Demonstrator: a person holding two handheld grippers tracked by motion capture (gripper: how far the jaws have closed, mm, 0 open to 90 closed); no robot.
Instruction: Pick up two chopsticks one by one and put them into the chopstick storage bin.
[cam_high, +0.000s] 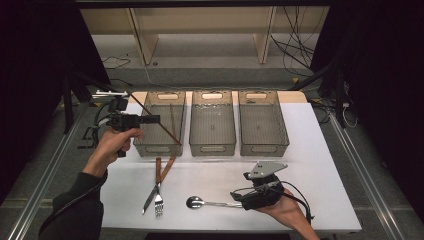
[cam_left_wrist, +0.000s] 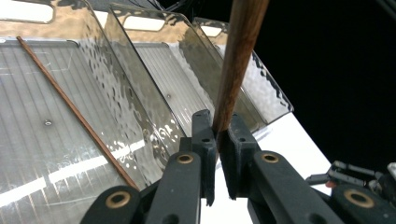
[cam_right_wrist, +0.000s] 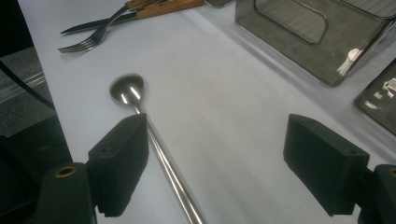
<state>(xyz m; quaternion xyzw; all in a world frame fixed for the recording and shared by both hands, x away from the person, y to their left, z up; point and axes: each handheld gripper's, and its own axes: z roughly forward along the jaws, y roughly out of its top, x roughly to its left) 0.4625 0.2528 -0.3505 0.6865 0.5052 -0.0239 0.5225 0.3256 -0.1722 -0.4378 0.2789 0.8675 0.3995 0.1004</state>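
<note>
A brown chopstick (cam_left_wrist: 236, 60) is clamped between the jaws of the left tool (cam_high: 150, 119), held above the leftmost bin (cam_high: 161, 123) — a second chopstick (cam_left_wrist: 74, 109) lies inside that bin. In front of the bin, on the white counter (cam_high: 320, 165), a spoon (cam_right_wrist: 154, 140) is straddled by the right tool (cam_right_wrist: 217, 172), whose jaws are spread wide, gripping nothing.

Dim room, black surround; overhead light brightens the white rectangular table top (cam_high: 310, 165). Glare streaks on the clear ribbed plastic bins (cam_left_wrist: 56, 154) approx 8 o'clock; near black jaws soft-focus.
</note>
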